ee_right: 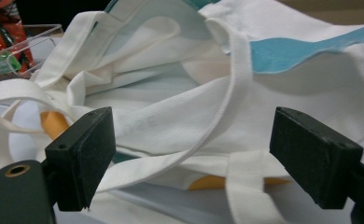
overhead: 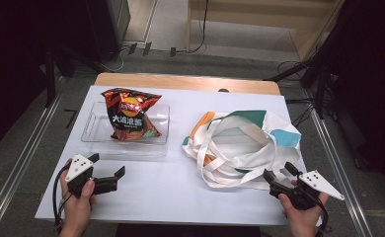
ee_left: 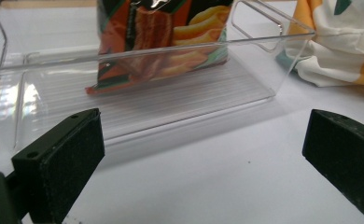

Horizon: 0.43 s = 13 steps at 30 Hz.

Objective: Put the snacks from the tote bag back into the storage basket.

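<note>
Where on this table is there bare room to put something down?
Bare white surface runs along the near edge between the two grippers, and a strip separates the clear tray from the tote bag. The tote crowds the right side.

A lab or recording room: a bench [overhead: 180, 197] under a white sheet stands on grey floor [overhead: 42, 128], metal rails [overhead: 20, 163] run along left and right, and cables [overhead: 131, 49] trail past dark stands at the far side.
</note>
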Available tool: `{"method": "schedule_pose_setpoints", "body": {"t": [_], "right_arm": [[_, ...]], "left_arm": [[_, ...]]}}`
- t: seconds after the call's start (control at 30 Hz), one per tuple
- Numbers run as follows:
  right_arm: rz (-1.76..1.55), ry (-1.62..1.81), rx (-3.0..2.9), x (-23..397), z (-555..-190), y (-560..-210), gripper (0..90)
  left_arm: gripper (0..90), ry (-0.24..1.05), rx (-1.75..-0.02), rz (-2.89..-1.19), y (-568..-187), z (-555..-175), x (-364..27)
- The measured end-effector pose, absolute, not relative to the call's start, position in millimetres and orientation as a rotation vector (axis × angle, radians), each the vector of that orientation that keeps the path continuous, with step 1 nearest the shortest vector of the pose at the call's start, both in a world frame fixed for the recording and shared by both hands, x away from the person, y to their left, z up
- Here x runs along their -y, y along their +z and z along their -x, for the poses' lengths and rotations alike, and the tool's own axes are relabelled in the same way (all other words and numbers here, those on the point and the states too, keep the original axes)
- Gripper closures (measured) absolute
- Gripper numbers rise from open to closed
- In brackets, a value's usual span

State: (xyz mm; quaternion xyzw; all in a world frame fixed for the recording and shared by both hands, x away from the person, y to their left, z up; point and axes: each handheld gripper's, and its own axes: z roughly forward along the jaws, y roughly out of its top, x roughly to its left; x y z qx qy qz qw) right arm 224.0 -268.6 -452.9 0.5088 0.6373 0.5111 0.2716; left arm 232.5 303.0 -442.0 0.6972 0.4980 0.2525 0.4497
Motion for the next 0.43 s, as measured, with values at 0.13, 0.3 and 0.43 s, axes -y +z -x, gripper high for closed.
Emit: {"method": "schedule_pose_setpoints", "body": {"t": [0.13, 0.3, 0.43], "right_arm": [[-1.386, 1.365, -1.699, 275.9, -224.1, -455.1, 15.1], [-1.406, 1.344, -1.694, 280.5, -221.3, -458.3, 14.9], [-1.406, 1.334, -1.712, 279.6, -223.5, -460.6, 14.9]], "left_arm": [[0.0, 0.626, -1.252, -1.699, -442.8, -235.7, -310.4], [0.0, 0.617, -1.26, -1.716, -446.5, -240.4, -310.2], [0.0, 0.617, -1.263, -1.758, -450.7, -240.9, -306.8]]}}
